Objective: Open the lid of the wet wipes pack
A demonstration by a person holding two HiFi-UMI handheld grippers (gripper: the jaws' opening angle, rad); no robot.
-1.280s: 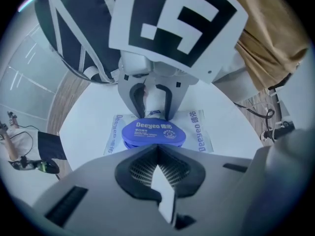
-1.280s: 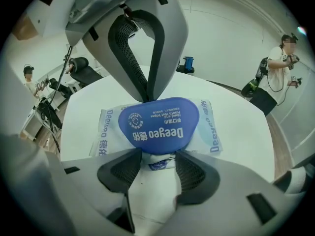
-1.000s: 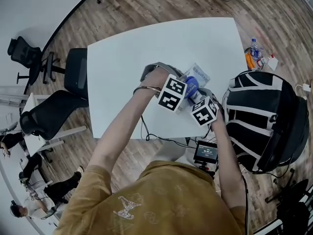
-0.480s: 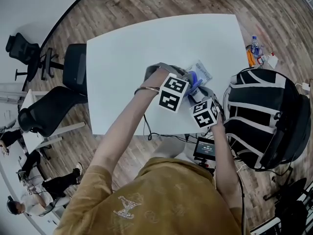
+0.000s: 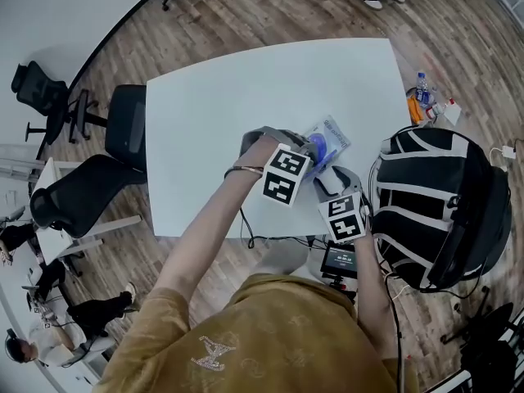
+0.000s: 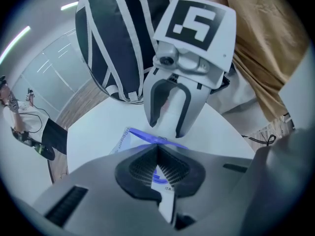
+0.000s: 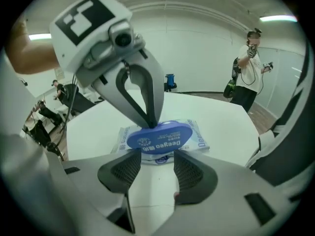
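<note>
- The wet wipes pack (image 5: 334, 129) lies flat on the white table (image 5: 213, 113), near its right edge, with its blue lid (image 7: 160, 137) tilted up.
- The left gripper (image 7: 149, 124) has its jaws pinched on the lid's far rim.
- The right gripper (image 7: 157, 157) sits just short of the pack, jaws apart and holding nothing.

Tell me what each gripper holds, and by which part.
The left gripper is shut on the blue lid of the wipes pack, pinching its edge farthest from the right gripper. The right gripper is open and holds nothing.
</note>
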